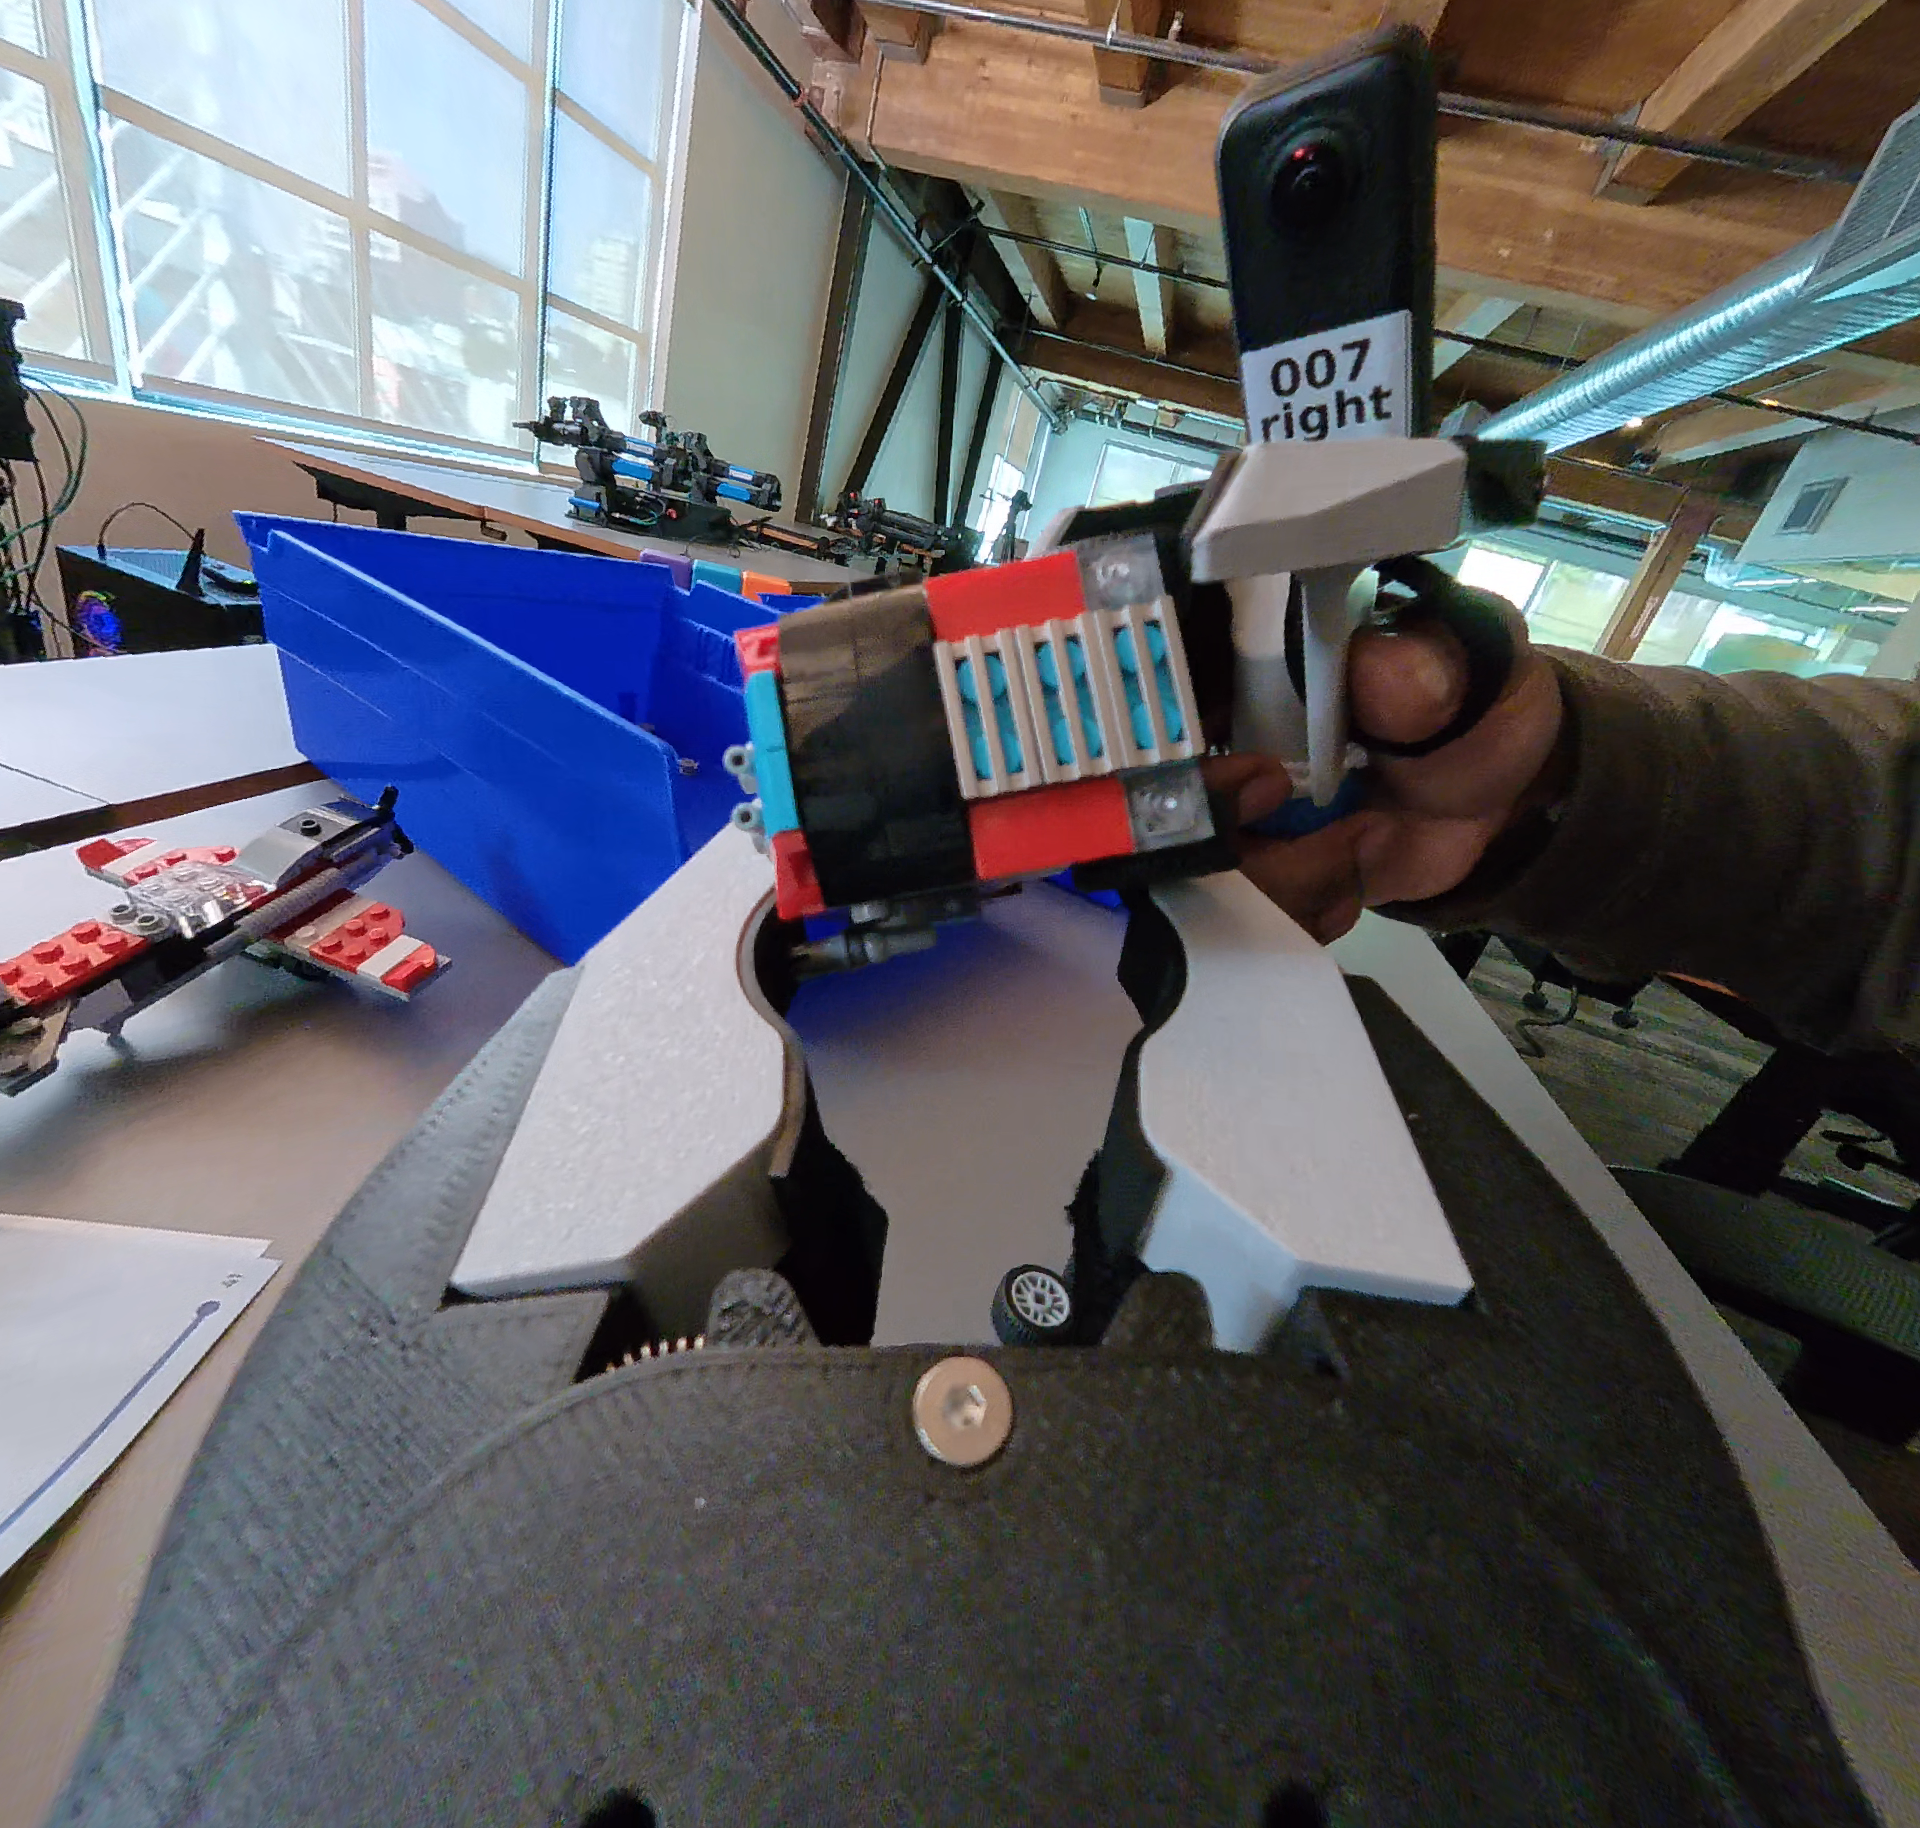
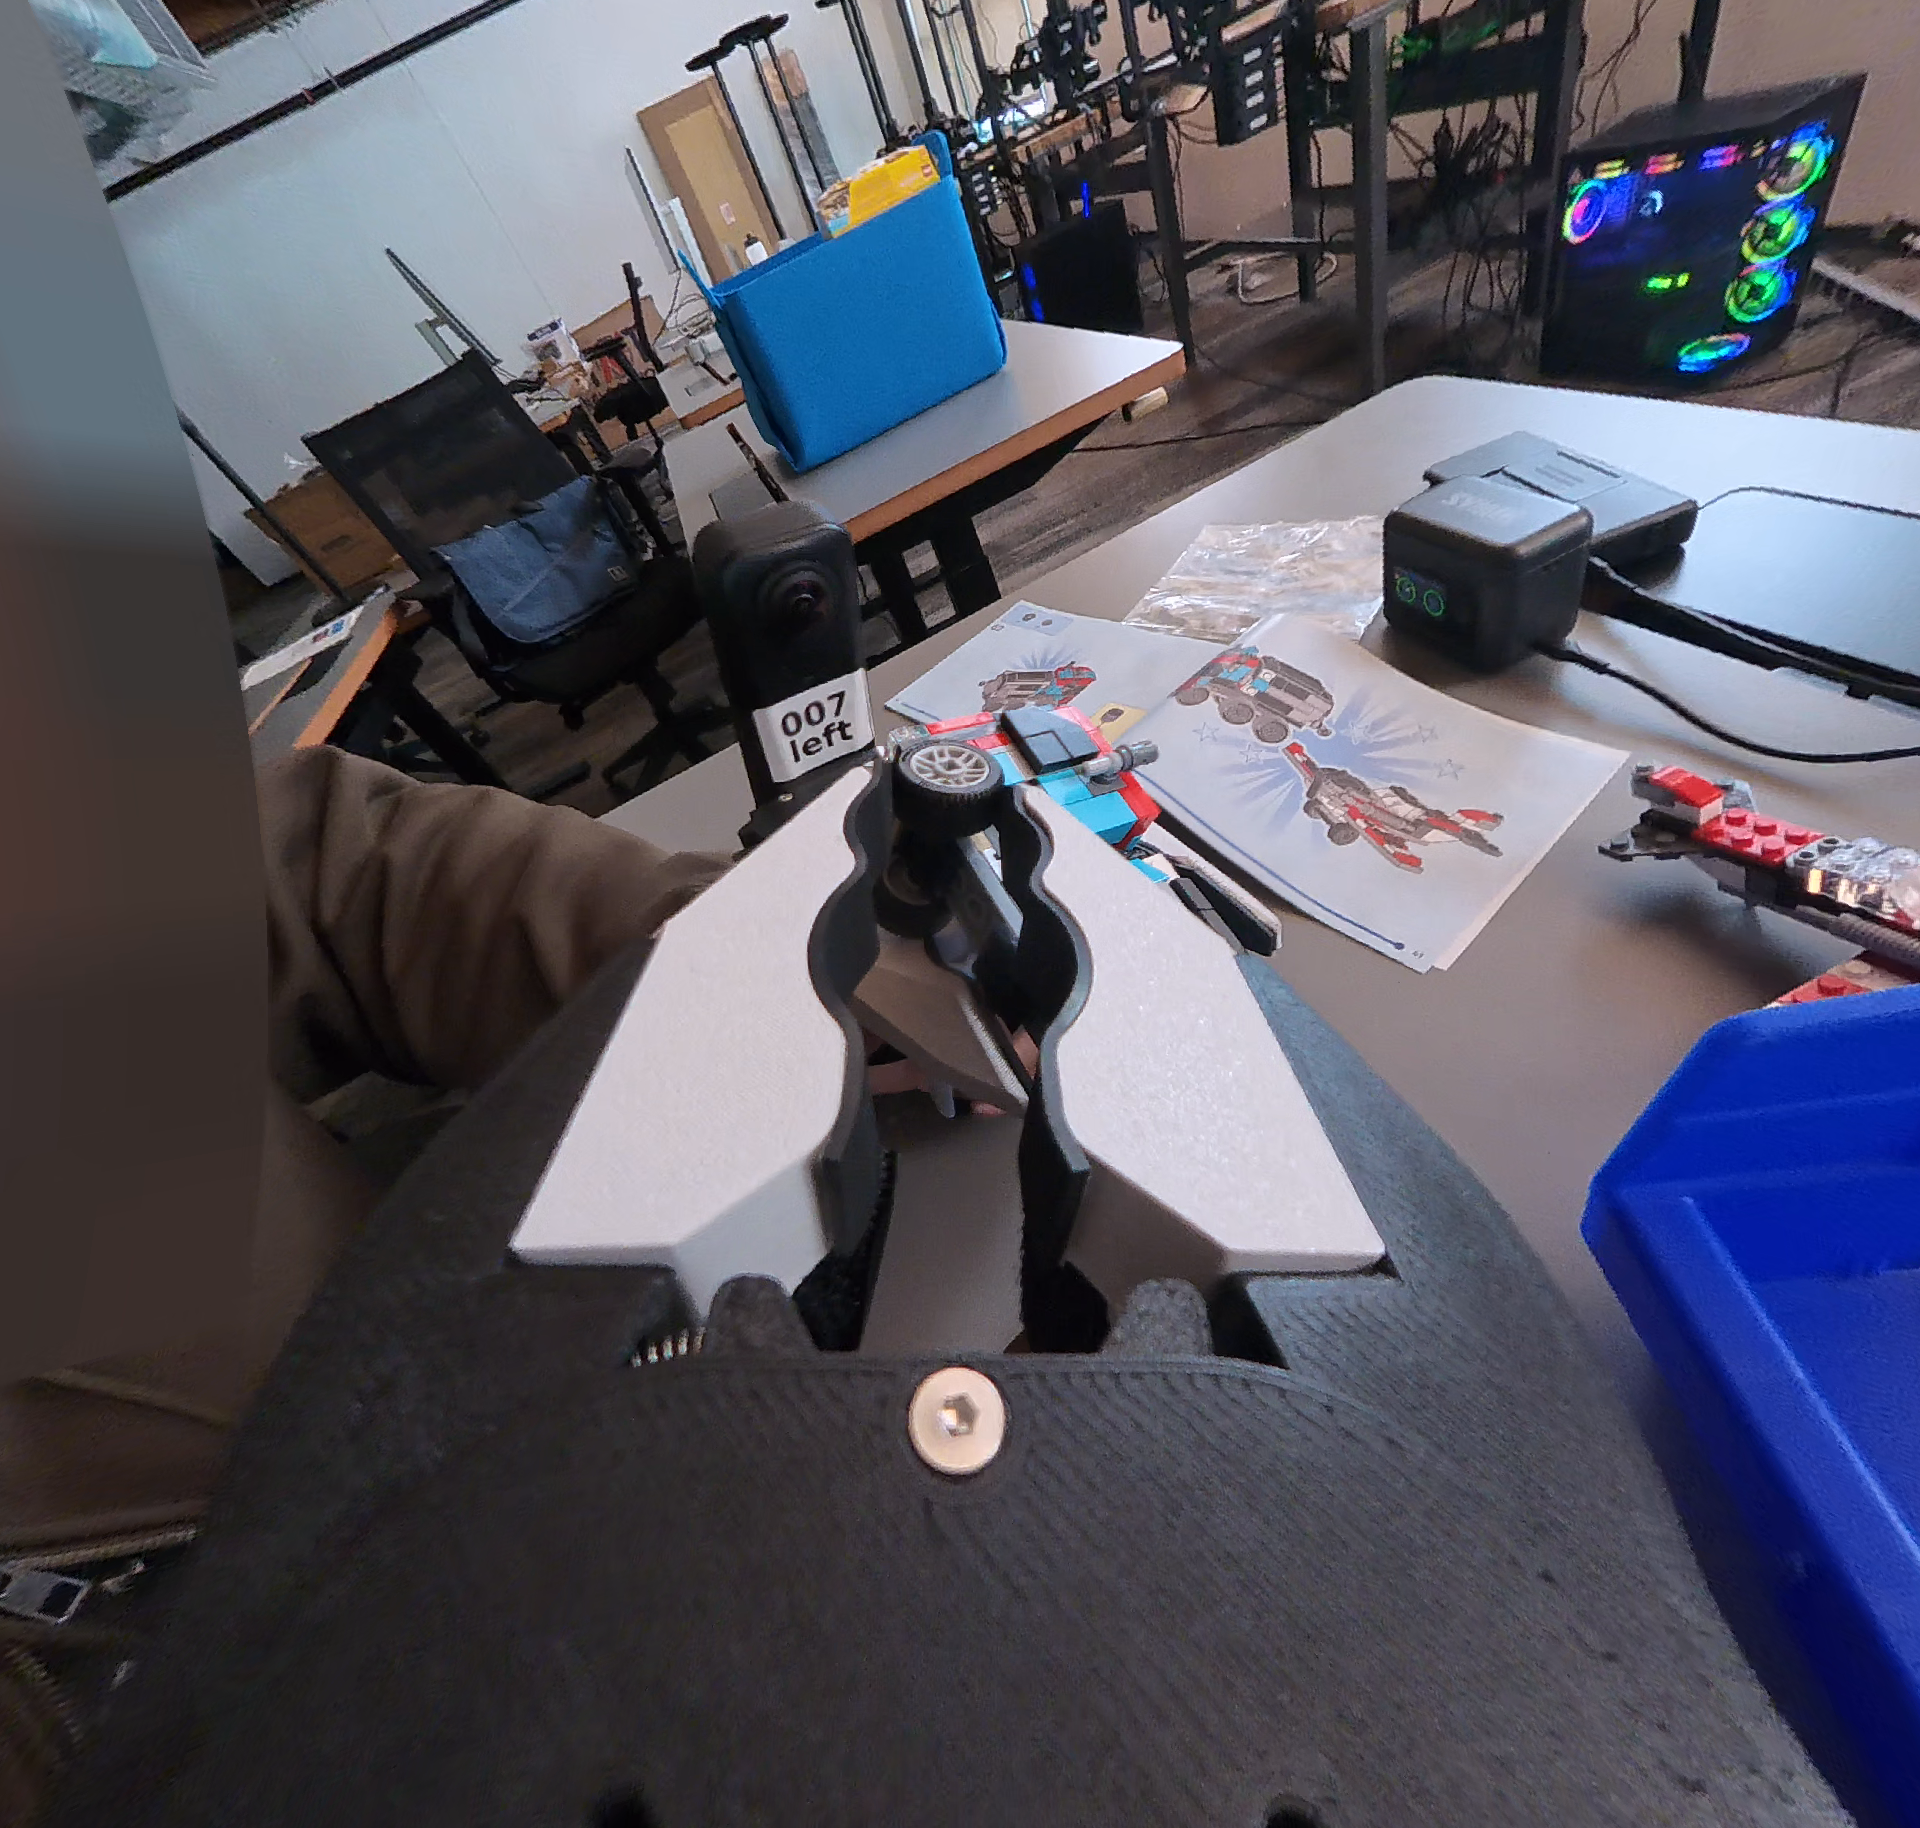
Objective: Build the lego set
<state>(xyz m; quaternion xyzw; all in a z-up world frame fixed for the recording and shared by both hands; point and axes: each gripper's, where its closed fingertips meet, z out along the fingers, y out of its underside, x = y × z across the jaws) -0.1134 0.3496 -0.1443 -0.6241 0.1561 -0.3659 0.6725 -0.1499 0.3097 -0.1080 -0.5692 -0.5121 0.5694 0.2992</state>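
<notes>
Room: open workshop with timber ceiling, large windows, more tables and lit computer cases behind.
Table [image 2: 1455,1030]: dark grey; carries an open instruction booklet [image 2: 1351,770], a clear plastic bag [image 2: 1268,563], a black charger box [image 2: 1486,573] and a blue bin [image 1: 468,677].
Left tool [image 1: 961,905]: fingers spread wide, the toy truck's underside at their tips; whether the pads press on it I cannot tell.
Right tool [image 2: 951,812]: clenched on the wheel end of the toy truck; a grey-hubbed black wheel [image 2: 948,776] sits at its fingertips.
Toy truck [image 1: 977,729]: brick-built, red, black and turquoise with a grey grille, held in the air between both tools.
Loose wheel [image 1: 1034,1300]: lies on the table below the left tool.
Brick plane [image 1: 208,905]: red and white, standing assembled on the table.
Progress: truck body looks largely built; one wheel lies unfitted.
</notes>
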